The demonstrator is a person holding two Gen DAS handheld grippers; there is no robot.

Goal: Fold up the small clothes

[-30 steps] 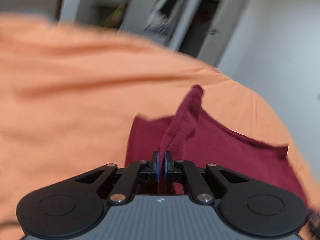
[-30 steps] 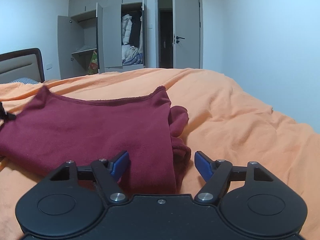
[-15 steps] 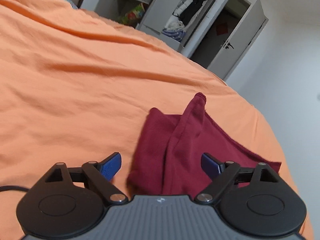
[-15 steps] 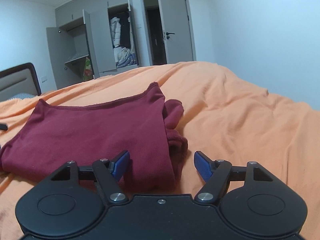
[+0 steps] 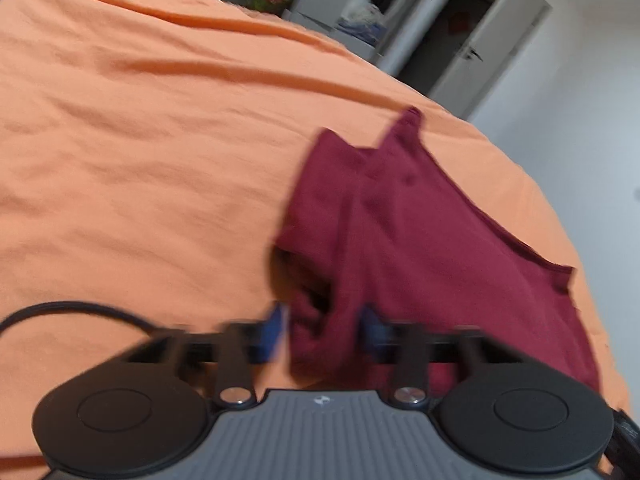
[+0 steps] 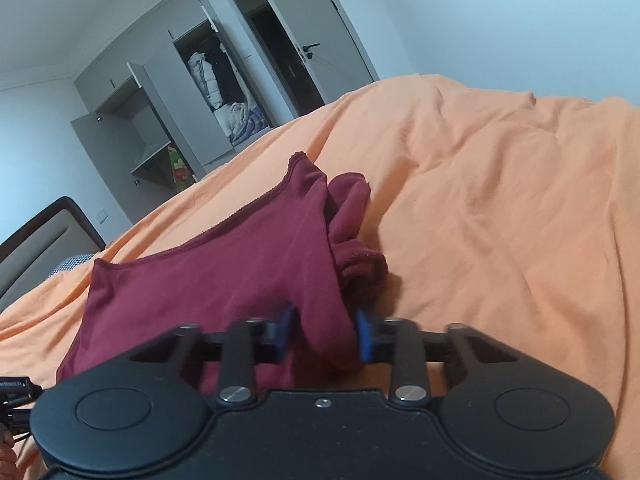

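Observation:
A dark red garment (image 5: 420, 240) lies spread on the orange bedspread (image 5: 140, 160), with its near left corner bunched up. My left gripper (image 5: 322, 328) straddles that bunched corner; its blue fingers are partly closed, blurred, and a gap remains. In the right wrist view the same garment (image 6: 240, 276) has a crumpled sleeve at its right edge. My right gripper (image 6: 324, 334) sits over the near right corner, with a fold of cloth between its half-closed fingers.
The orange bedspread (image 6: 500, 200) stretches wide on all sides. An open wardrobe (image 6: 216, 80) and a doorway (image 6: 280, 60) stand beyond the bed, and a headboard (image 6: 36, 248) is at the left. A black cable (image 5: 72, 308) trails on the cover near the left gripper.
The left gripper let go of the raised fold, opened wide, then narrowed over the near left corner. The right gripper tilted, moved onto the near right corner and narrowed its fingers.

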